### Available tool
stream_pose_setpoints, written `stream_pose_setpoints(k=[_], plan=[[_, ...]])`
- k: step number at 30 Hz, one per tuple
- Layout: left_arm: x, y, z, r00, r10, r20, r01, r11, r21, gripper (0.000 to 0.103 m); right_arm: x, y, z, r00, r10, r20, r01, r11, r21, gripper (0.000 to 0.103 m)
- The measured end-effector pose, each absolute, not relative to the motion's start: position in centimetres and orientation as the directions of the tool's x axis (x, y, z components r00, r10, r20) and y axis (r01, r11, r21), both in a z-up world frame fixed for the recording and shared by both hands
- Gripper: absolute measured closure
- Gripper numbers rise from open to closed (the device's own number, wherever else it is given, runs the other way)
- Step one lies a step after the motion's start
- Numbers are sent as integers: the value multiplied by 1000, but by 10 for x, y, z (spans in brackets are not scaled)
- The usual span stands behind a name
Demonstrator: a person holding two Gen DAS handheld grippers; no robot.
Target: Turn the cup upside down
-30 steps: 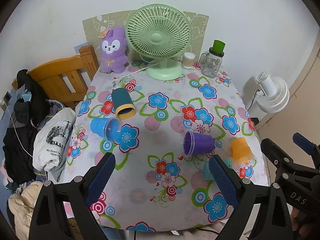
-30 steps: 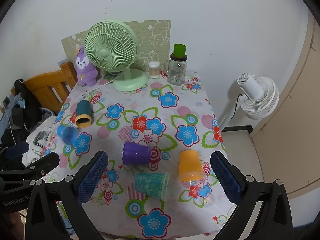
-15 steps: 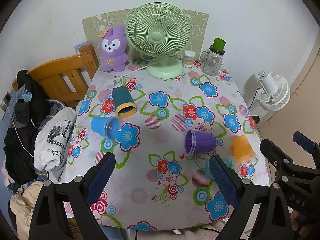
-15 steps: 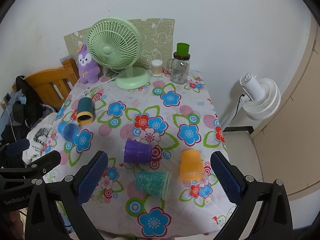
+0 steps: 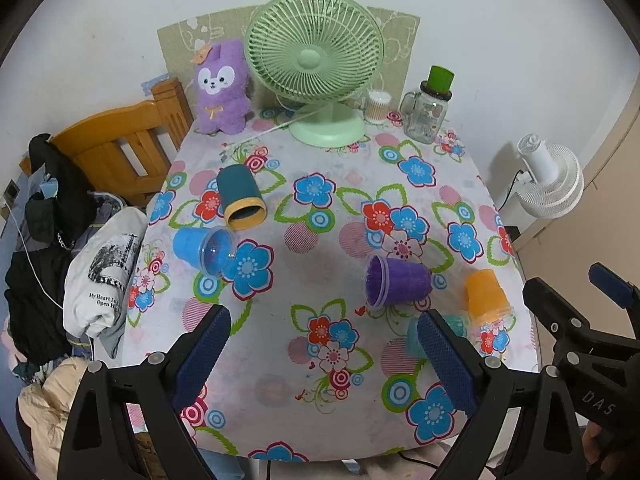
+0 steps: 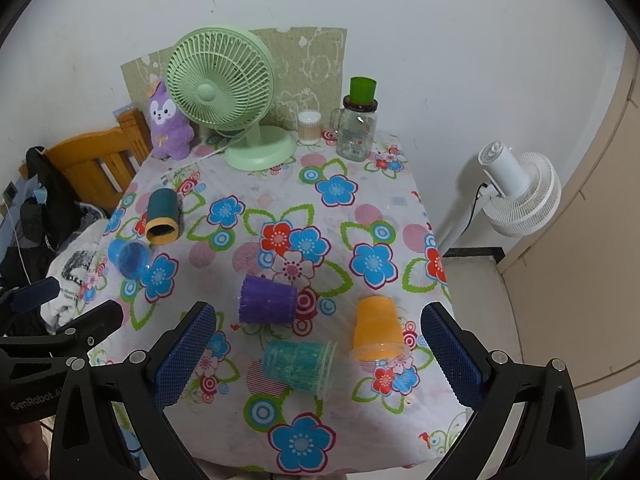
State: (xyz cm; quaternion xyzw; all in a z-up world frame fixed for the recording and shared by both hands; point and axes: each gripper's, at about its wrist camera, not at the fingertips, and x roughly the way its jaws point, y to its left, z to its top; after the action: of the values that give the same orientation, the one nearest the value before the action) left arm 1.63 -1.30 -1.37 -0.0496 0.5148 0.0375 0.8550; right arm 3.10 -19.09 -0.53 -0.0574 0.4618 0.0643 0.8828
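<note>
Several cups lie on their sides on the flowered tablecloth (image 5: 320,184). A dark teal cup with a yellow rim (image 5: 240,196) (image 6: 162,218) and a blue cup (image 5: 202,250) (image 6: 128,258) lie at the left. A purple cup (image 5: 396,284) (image 6: 268,300), a teal cup (image 6: 298,366) (image 5: 416,336) and an orange cup (image 5: 486,294) (image 6: 376,330) lie at the right front. My left gripper (image 5: 322,354) is open and empty above the front edge. My right gripper (image 6: 316,356) is open, with the teal cup between its fingers in view, apart from them.
A green desk fan (image 5: 316,64), a purple plush toy (image 5: 222,88), a glass jar with a green cup on top (image 5: 430,114) and a cotton swab tub (image 5: 378,106) stand at the back. A wooden chair (image 5: 120,148) with clothes is at the left. A white floor fan (image 5: 548,182) stands at the right.
Both grippers have moved slightly forward and down toward the table; the cups look a little larger. No cup has moved. Both grippers stay open.
</note>
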Motion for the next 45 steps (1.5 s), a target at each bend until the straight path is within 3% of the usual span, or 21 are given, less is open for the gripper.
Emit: stream_pose_setpoints(k=[16, 45], plan=[[49, -40, -56, 378, -6, -926, -115, 992, -54, 7, 72, -210, -29, 506, 48, -861, -187, 981, -55, 0], [131, -117, -185, 204, -22, -979, -37, 999, -30, 7, 139, -276, -140, 336, -1, -942, -100, 994, -36, 0]])
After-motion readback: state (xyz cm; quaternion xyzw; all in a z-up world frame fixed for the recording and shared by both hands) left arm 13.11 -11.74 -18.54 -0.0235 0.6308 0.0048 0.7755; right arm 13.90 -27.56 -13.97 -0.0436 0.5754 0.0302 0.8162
